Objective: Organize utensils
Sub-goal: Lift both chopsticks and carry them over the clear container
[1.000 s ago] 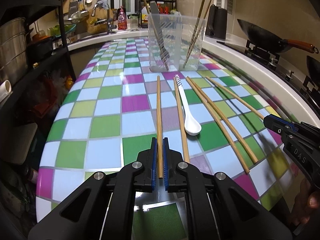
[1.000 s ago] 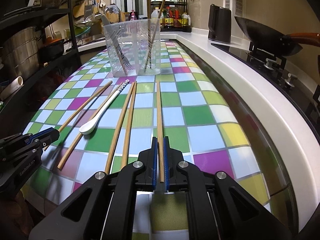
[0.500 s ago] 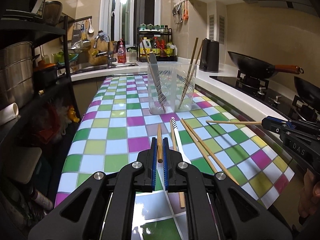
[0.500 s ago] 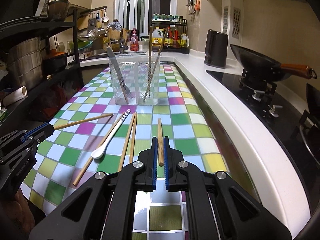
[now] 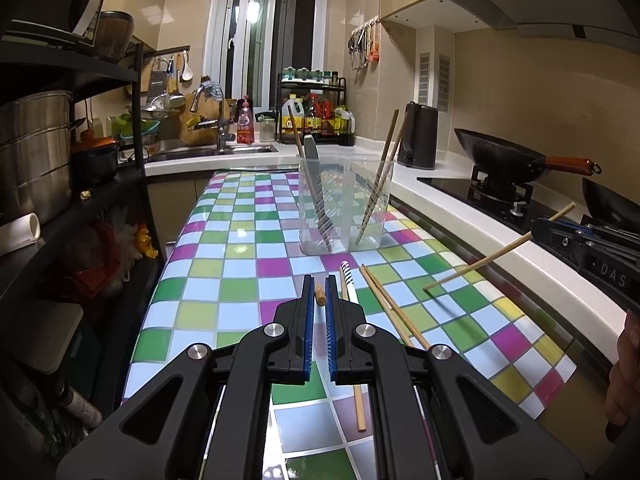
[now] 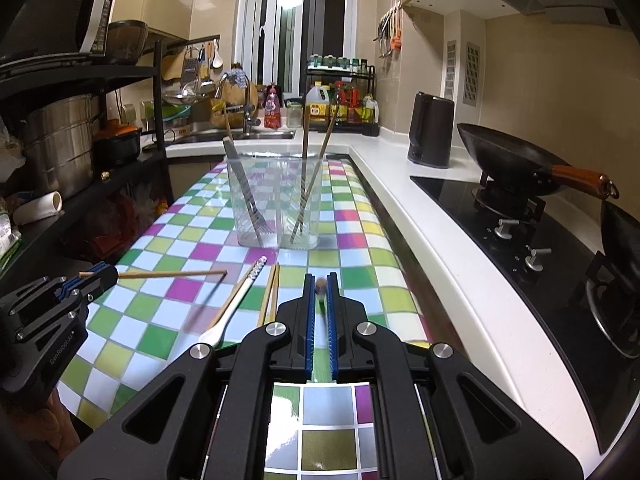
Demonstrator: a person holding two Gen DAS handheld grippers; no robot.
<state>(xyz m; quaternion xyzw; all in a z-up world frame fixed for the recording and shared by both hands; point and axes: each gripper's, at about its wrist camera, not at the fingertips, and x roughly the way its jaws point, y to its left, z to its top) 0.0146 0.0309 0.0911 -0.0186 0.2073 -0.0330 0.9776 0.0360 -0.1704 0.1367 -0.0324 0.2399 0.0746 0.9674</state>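
Between my left gripper's (image 5: 319,294) blue pads sits a bamboo chopstick (image 5: 320,295), clamped tight, seen end-on. My right gripper (image 6: 320,292) is likewise closed on a second chopstick (image 6: 321,285), also end-on; in the left view that stick slants from the right gripper down toward the checked tabletop (image 5: 224,276), tip clear of it. Both held sticks are on the near side of the clear holder (image 5: 344,204).

Writing: "DAS" on the right gripper body, "GenRobot.AI" on the left one as seen from the right wrist. Bottle labels behind the holder are too small to read.

The holder stands upright on the checked cloth, far of the loose pieces, holding a fork (image 6: 250,196) and leaning chopsticks (image 5: 378,184). Just near of the holder lie a white spoon with striped handle (image 6: 234,304) and a chopstick pair (image 6: 271,294) side by side, plus one more stick (image 5: 358,360) partly hidden under my left gripper.

Right of the holder the cloth ends at a white counter edge (image 6: 432,240), then hob and wok (image 6: 512,164). Left of the holder, open checked surface up to the table edge, a dark shelf rack (image 5: 100,184) beyond. A hand (image 5: 624,376) shows at the right frame edge.
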